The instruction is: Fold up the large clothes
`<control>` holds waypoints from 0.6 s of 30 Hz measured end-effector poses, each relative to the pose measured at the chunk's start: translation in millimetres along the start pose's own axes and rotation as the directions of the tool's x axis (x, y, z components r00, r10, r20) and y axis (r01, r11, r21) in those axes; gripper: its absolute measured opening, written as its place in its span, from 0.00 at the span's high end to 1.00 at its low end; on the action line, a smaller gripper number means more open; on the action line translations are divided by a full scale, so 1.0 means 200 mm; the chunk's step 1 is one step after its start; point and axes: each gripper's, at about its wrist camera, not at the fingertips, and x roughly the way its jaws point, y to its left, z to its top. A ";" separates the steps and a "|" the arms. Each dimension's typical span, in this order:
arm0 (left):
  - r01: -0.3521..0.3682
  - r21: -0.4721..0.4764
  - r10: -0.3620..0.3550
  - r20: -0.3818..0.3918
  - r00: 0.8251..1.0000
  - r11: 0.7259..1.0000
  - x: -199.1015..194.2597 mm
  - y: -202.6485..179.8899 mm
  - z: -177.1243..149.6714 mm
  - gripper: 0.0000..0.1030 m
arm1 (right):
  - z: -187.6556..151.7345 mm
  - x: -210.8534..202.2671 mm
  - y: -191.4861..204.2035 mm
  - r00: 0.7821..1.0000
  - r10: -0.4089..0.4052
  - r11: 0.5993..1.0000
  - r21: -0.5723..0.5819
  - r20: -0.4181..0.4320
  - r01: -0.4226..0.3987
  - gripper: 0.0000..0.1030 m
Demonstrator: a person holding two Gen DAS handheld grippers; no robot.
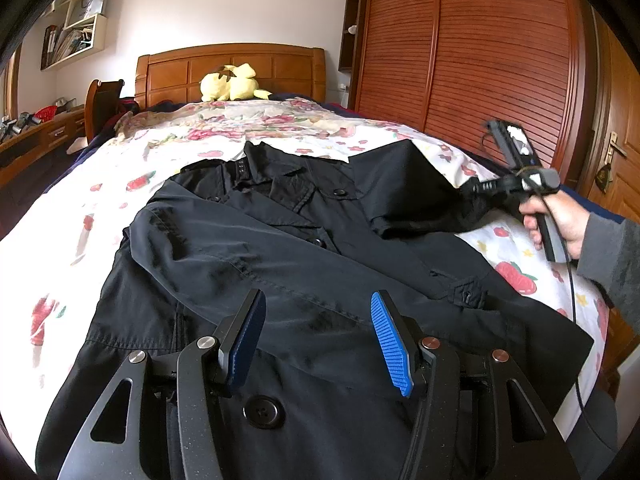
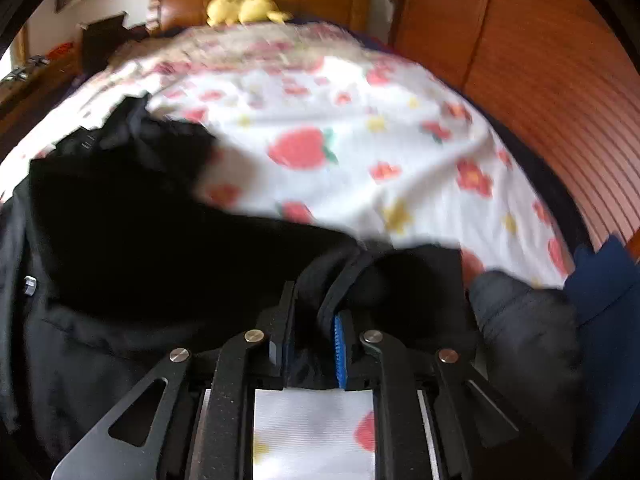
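The black coat (image 1: 304, 264) is lying front-up on the bed (image 1: 120, 200), spread over the strawberry-print sheet, collar towards the wooden headboard (image 1: 230, 68) where a yellow plush toy (image 1: 230, 82) is sitting. One sleeve (image 1: 248, 256) is already lying diagonally across the chest, cuff ending near the far hem side, so by my reading the first fold is in. Now the other side is being worked: the right tool (image 2: 314, 320) is pinching the black fabric of the second sleeve (image 1: 404, 188) between nearly closed pads, and the left wrist view is showing that sleeve lifted off the sheet, hanging from the tool in the person's right hand (image 1: 560, 220). The right wrist view is blurred, so motion seems likely, though which way I cannot say. The left tool (image 1: 318, 336) is hovering above the lower front of the coat, jaws wide apart, blue pads (image 1: 390, 344) holding nothing, a big button (image 1: 262, 412) just below them. Still to come, I judge: laying this sleeve across, then folding the long body up from the hem. Roughly a third done.
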 end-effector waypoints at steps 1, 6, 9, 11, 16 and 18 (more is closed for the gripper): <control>0.000 0.000 0.000 0.002 1.000 1.000 0.00 0.00 0.00 0.45 | 0.02 -0.03 0.02 1.000 0.010 1.000 -0.008 0.017 -0.010 0.85; 0.000 -0.002 0.000 0.014 1.000 1.000 -0.03 0.01 0.00 0.45 | 0.12 -0.25 0.18 0.992 0.062 0.996 -0.064 0.106 -0.056 0.85; -0.003 -0.002 0.003 0.031 1.000 1.000 -0.07 0.01 0.00 0.45 | 0.16 -0.38 0.29 0.983 0.104 0.991 -0.101 0.149 -0.090 0.85; -0.004 0.001 0.004 0.037 0.999 1.000 -0.08 0.01 -0.02 0.45 | 0.18 -0.47 0.37 0.975 0.138 0.985 -0.131 0.176 -0.115 0.85; -0.014 0.000 0.014 0.040 0.999 1.000 -0.14 0.03 -0.06 0.45 | 0.18 -0.70 0.61 0.945 0.247 0.956 -0.213 0.216 -0.201 0.85; -0.016 -0.008 0.016 0.039 0.999 1.000 -0.17 0.04 -0.09 0.45 | 0.16 -0.76 0.70 0.932 0.289 0.941 -0.246 0.221 -0.233 0.85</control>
